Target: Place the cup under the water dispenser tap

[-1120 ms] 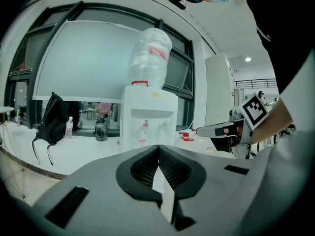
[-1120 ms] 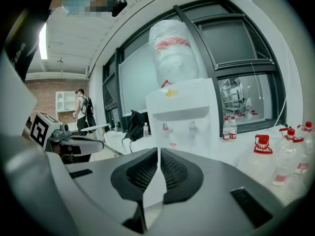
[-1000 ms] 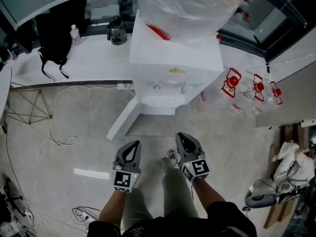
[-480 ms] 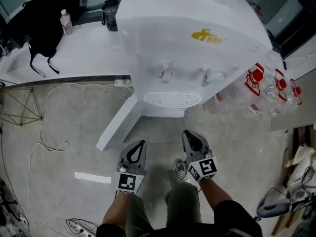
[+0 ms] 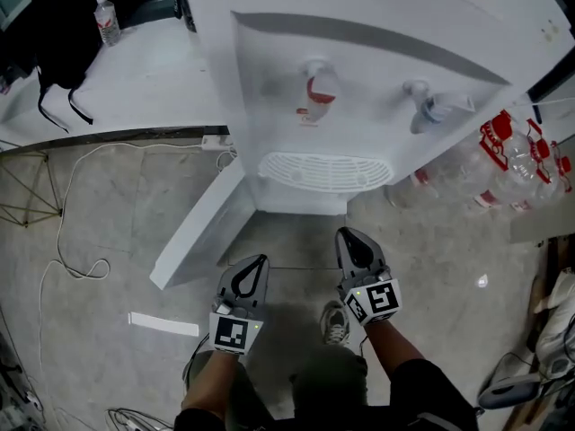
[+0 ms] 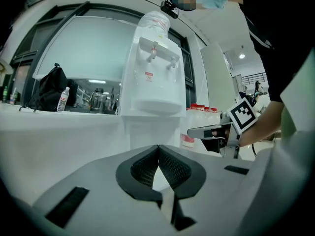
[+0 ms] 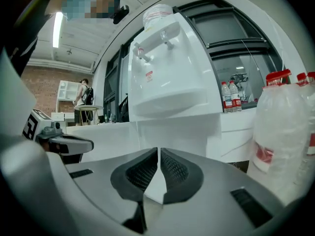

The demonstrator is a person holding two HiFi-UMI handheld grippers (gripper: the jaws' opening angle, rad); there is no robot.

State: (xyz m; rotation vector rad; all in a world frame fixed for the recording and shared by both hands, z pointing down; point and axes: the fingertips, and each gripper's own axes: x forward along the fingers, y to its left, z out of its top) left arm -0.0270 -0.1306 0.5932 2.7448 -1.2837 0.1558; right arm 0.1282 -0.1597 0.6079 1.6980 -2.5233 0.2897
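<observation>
**Head view.** The left tongs (image 5: 254, 266) and right tongs (image 5: 350, 241) hang side by side above the floor. Both point at the water dispenser (image 5: 377, 52) ahead of them. The red tap (image 5: 319, 90) and blue tap (image 5: 437, 108) stand above the drip grille (image 5: 323, 171), beyond the tips. No cup is in view.

**Left gripper view.** The jaws meet tip to tip and hold nothing. The dispenser is straight ahead, and the right tongs are off to the right.

**Right gripper view.** The jaws are pressed together and empty. The dispenser is ahead, with water jugs (image 7: 283, 132) near on the right.

**Handling.** The cup appears in no view, so its material cannot be confirmed. It is probably light, thin-walled and easily tipped. Grip it at mid-wall with gentle pressure and keep it upright.
</observation>
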